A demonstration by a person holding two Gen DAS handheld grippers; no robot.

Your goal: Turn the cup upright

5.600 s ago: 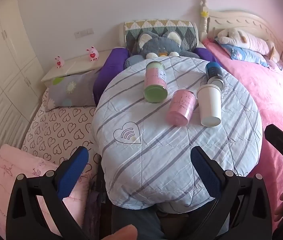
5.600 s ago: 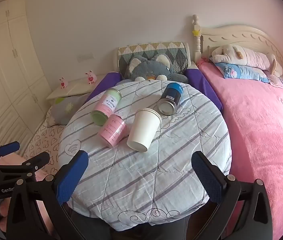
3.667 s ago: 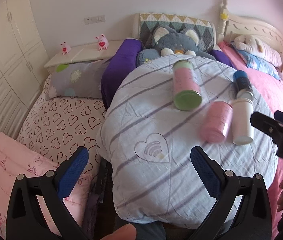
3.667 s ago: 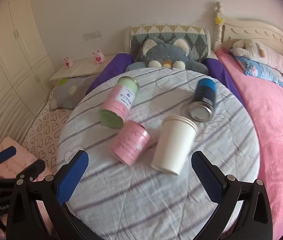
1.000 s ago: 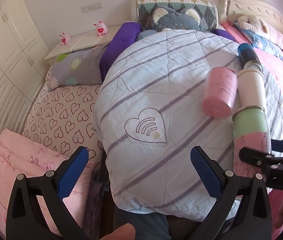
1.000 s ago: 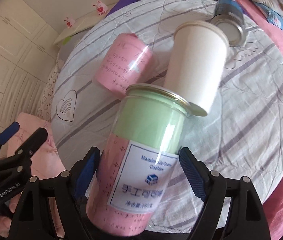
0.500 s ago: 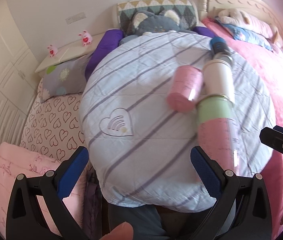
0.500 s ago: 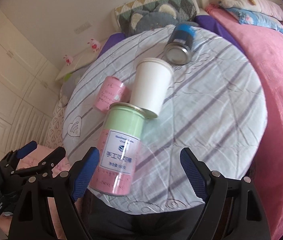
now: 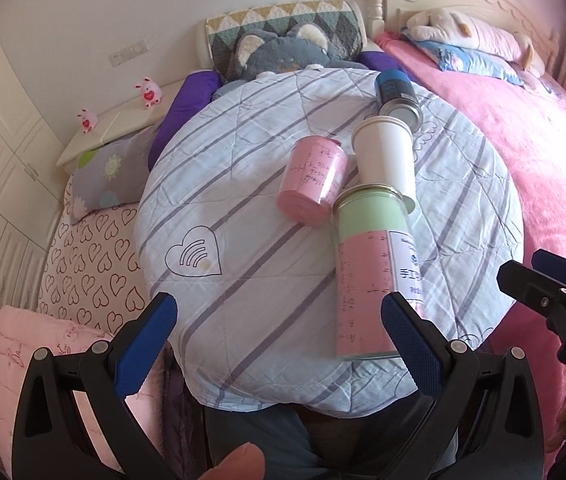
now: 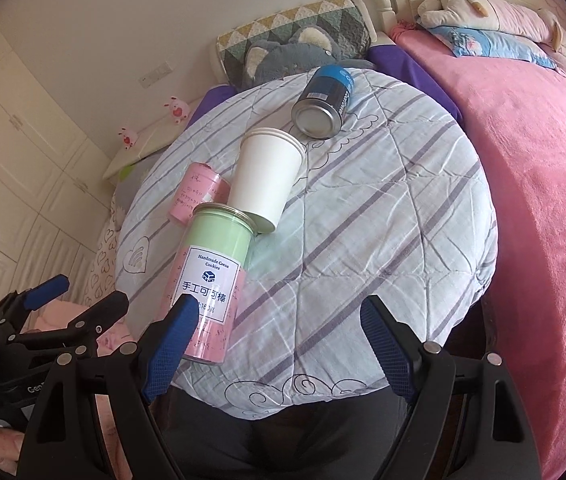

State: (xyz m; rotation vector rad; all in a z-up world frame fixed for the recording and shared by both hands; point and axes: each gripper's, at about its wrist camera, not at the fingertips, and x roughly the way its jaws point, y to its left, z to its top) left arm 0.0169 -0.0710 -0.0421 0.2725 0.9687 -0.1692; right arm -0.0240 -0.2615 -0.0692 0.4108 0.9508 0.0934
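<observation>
A tall green-and-pink can [image 9: 371, 276] [image 10: 213, 284] stands upright near the front edge of a round table covered with a striped blue cloth [image 9: 243, 248] [image 10: 363, 240]. A white paper cup [image 9: 385, 160] [image 10: 267, 178] lies on its side just behind it. A pink can [image 9: 313, 182] [image 10: 197, 196] and a blue can [image 9: 397, 94] [image 10: 327, 98] also lie on their sides. My left gripper [image 9: 279, 344] is open and empty at the table's near edge. My right gripper [image 10: 279, 344] is open and empty, with the tall can just beyond its left finger.
A grey plush toy [image 9: 283, 54] and a patterned cushion [image 9: 283, 20] sit behind the table. A pink bed [image 10: 543, 160] lies to the right, a heart-print mattress [image 9: 91, 256] and a white nightstand [image 9: 119, 124] to the left.
The right gripper carried the tall can from lying at the back to the front, stood it upright and let go. It has now drawn back from it. The other cans have not moved.
</observation>
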